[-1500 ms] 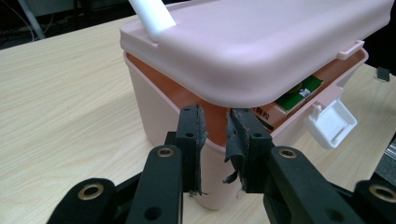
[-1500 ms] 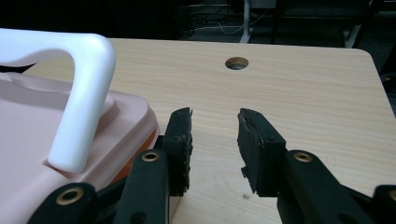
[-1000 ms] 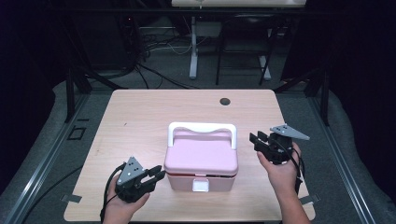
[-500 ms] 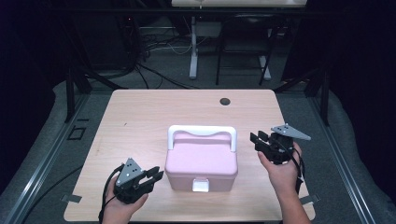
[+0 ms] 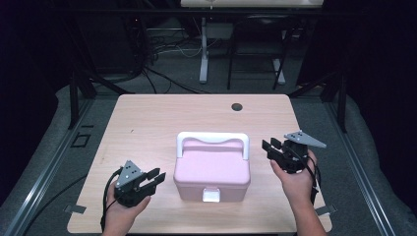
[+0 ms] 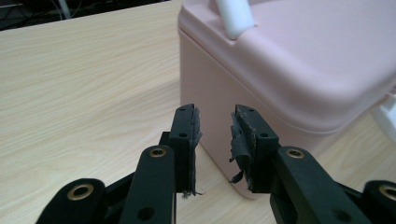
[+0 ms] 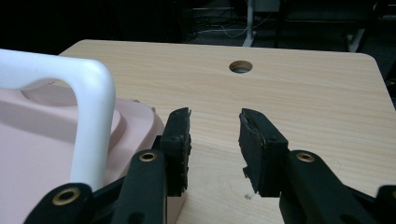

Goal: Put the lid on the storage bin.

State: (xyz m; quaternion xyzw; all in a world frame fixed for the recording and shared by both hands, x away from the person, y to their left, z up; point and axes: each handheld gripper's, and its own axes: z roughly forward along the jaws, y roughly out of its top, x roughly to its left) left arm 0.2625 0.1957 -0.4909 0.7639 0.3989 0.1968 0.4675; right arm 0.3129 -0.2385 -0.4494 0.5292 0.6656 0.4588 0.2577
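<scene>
**Pink box sits squared up on the desk as I loosen my left jaws**

The pale wooden desk (image 5: 147, 123) carries a single item: the pink box (image 5: 211, 169), lid down, near my edge and midway between my two hands. A second ago it lay a little farther back and turned slightly; now it sits square to me, its white latch (image 5: 212, 195) facing my side. Its white handle (image 5: 212, 140) stands upright over the far part of the lid. A round cable hole (image 5: 237, 106) marks the desk's far side.

My left hand-held gripper (image 5: 158, 177) rests just beside the box's left wall, its jaws having just been opening, with nothing between them; it is released. My right hand-held gripper (image 5: 269, 147) hovers just off the box's right side near the handle's end, jaws parted and empty as well.

With the box placed and both tools free, I judge the positioning done. The likely next step is the latch or the handle, though neither is touched yet.
</scene>
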